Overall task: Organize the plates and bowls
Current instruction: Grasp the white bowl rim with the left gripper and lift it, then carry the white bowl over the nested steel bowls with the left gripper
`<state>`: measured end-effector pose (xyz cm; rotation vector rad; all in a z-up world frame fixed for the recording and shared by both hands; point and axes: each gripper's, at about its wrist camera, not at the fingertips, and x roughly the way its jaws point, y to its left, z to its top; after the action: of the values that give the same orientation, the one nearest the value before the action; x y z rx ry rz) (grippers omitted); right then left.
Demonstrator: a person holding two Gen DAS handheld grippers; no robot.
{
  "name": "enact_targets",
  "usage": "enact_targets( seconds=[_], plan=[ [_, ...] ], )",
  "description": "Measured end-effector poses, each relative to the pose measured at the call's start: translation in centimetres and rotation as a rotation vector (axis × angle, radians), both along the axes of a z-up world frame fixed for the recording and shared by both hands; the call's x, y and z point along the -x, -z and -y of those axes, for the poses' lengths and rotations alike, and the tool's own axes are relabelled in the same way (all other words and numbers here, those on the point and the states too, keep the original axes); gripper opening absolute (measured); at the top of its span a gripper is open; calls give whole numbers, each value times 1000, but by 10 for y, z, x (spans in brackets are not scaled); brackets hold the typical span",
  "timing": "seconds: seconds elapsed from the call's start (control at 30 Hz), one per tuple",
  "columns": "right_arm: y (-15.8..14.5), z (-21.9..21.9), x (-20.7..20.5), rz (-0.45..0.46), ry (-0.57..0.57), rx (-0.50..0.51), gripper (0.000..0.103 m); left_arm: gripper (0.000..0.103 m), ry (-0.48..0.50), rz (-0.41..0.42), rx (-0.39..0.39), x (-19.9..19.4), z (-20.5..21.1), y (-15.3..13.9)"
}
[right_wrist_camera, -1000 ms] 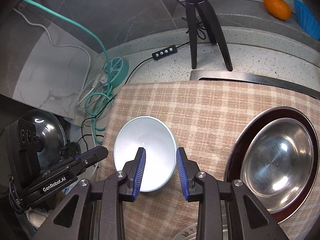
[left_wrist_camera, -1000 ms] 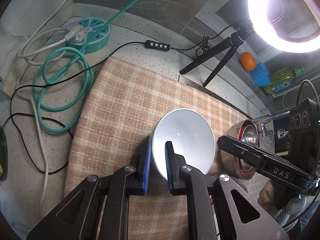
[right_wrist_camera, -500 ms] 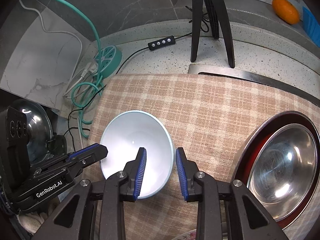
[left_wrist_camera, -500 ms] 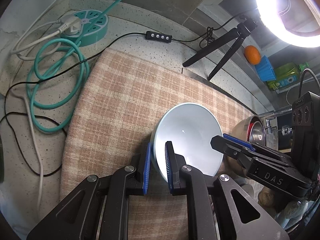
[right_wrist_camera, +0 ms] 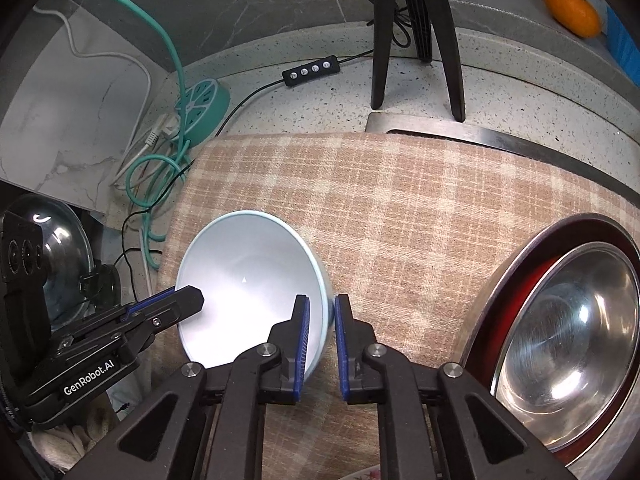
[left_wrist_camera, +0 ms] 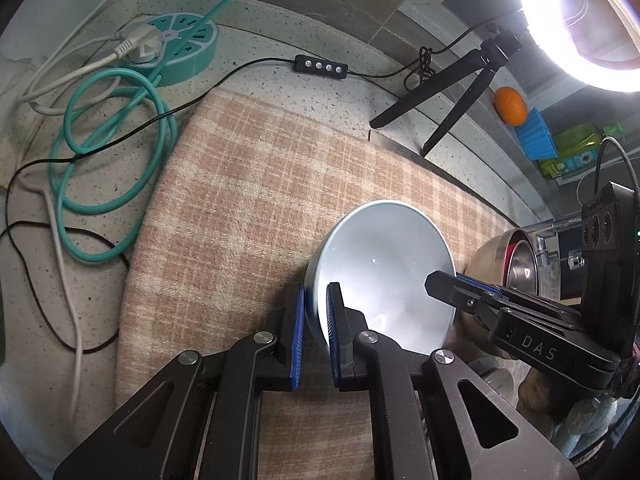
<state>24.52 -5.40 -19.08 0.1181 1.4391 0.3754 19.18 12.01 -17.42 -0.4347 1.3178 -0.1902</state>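
Observation:
A pale blue bowl [left_wrist_camera: 384, 276] [right_wrist_camera: 248, 280] sits tilted over the plaid cloth [left_wrist_camera: 248, 208], gripped at opposite sides. My left gripper [left_wrist_camera: 316, 296] is closing on its left rim, the wall pinched between the blue pads. My right gripper [right_wrist_camera: 321, 304] is closing on the right rim, which stands between its pads. Each gripper shows in the other's view: the right gripper [left_wrist_camera: 440, 280] and the left gripper [right_wrist_camera: 192, 296]. To the right, a steel bowl [right_wrist_camera: 568, 340] rests inside a red bowl [right_wrist_camera: 532, 276].
A teal power strip [left_wrist_camera: 176, 52] with coiled cables lies at the far left on the speckled counter. A black tripod [right_wrist_camera: 416, 32] and ring light [left_wrist_camera: 580, 20] stand behind the cloth. An orange [right_wrist_camera: 572, 10] lies far right. A floral plate edge [right_wrist_camera: 360, 474] peeks below.
The right gripper has come down and its jaws have narrowed onto the bowl's right rim. The left gripper has kept its hold on the left rim.

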Motion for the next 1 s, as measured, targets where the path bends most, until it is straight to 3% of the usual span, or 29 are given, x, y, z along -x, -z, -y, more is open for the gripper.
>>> enact_targets(
  seconds=[0.4,1.0],
  plan=[
    [-14,5,5,29,17,-14,8,9,-9,45,-20,2,4,-21],
    [-73,45,17,138,58,-43,7,9,52,144,-3,0,38,-71]
  ],
)
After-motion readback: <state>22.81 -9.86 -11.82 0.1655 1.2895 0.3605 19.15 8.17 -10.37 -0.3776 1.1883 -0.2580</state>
